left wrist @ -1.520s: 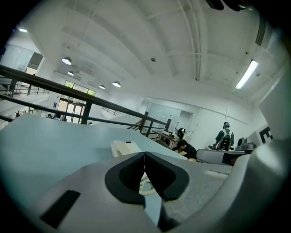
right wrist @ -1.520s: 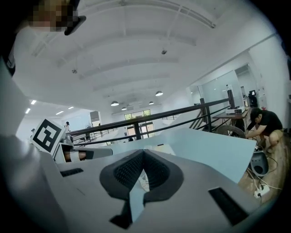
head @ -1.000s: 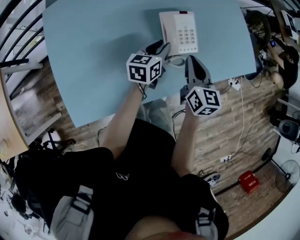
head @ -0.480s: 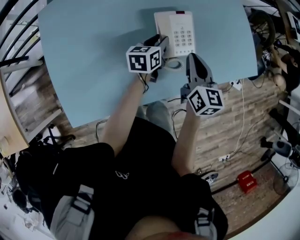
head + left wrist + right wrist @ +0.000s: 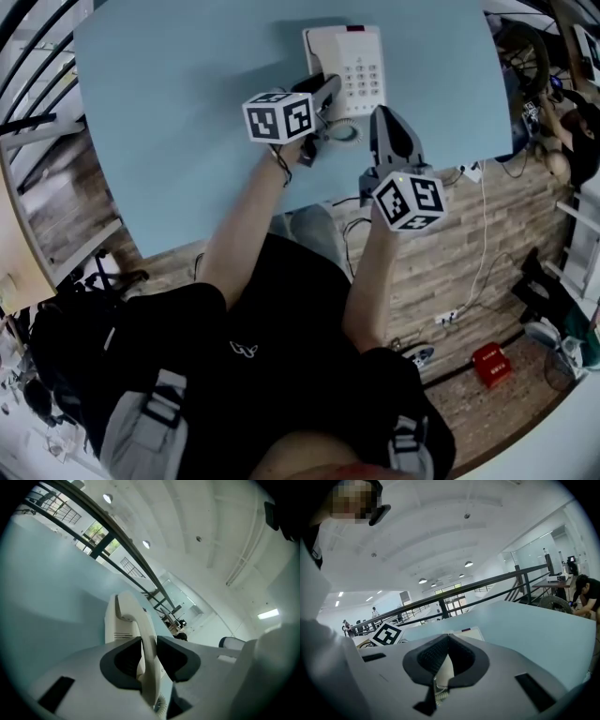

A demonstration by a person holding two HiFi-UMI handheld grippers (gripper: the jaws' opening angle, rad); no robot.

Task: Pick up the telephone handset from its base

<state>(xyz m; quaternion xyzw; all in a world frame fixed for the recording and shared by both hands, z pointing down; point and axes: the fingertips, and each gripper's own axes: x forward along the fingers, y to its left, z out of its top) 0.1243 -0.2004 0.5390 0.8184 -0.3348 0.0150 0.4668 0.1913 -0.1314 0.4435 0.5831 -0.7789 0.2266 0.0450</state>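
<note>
Nothing is legible; key figures on the telephone (image 5: 360,67) are too small.

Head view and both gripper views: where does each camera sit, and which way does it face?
Head view: on the person's head, looking steeply down at the table and telephone base; torso, forearms, left gripper and right gripper show.
Left gripper view: on the left gripper, looking along its closing jaws, the handset between them.
Right gripper view: on the right gripper, looking across the table past its shut jaws.
Shared: head and left gripper views both show the handset.
</note>
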